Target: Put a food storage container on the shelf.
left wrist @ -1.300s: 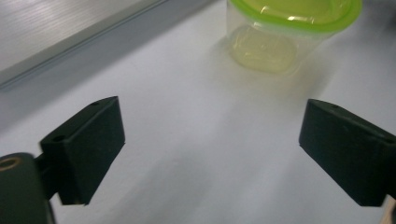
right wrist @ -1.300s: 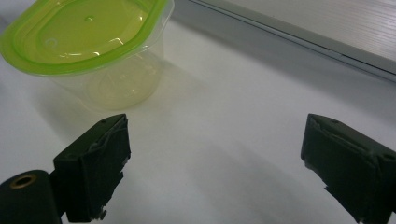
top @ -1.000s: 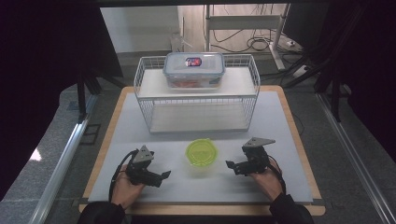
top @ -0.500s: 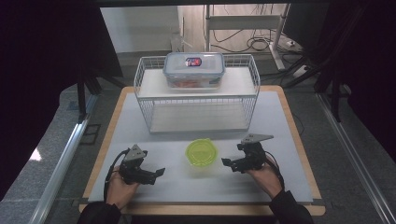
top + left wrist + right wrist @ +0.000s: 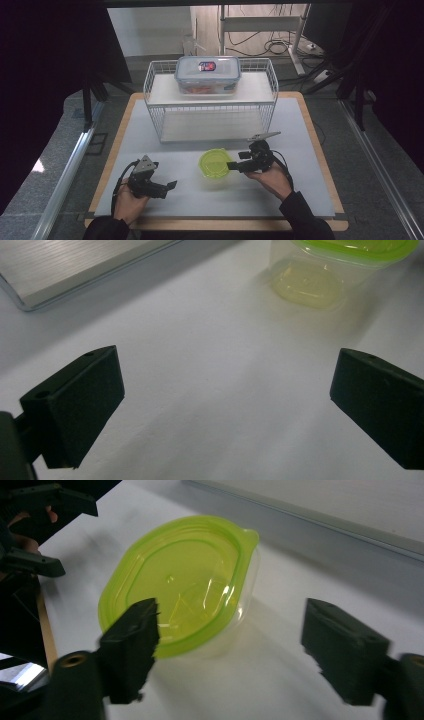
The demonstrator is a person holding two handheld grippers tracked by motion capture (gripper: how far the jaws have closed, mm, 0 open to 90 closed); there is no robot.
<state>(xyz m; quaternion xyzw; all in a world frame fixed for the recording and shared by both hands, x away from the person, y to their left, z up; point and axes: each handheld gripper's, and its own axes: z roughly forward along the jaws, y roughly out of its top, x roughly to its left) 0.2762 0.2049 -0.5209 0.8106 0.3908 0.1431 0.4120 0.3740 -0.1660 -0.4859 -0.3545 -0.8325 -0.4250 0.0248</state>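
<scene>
On the left of the mat (image 5: pixel 150 135), the left gripper (image 5: pixel 172 185) rests low w/ its jaws spread wide and nothing between them; in the left gripper view there's bare mat between the pads (image 5: pixel 80 405), and the tub (image 5: pixel 320 270) sits off to the upper right, well apart. Mid-table, just in front of the wire rack (image 5: pixel 210 105), sits that tub (image 5: pixel 216 164): clear plastic, green lid on, upright. On top of the rack is a second box (image 5: pixel 207 74), lid clipped, untouched. To the right, the right gripper (image 5: pixel 231 165) is at the tub's edge, pointing at it from the side. Its jaws have just been closing but aren't on it yet: in the right gripper view one pad (image 5: pixel 132 640) overlaps the lid rim, the other stands off w/ mat showing between, so partly open, no grip. Risk as I see it: the tub looks light and maybe empty, so a one-sided touch could shove it toward the left gripper instead of catching it. Only one jaw looks lined up w/ the rim, so a pinch on the lid lip alone could pop the lid or let the tub tip and slip out on the lift.
</scene>
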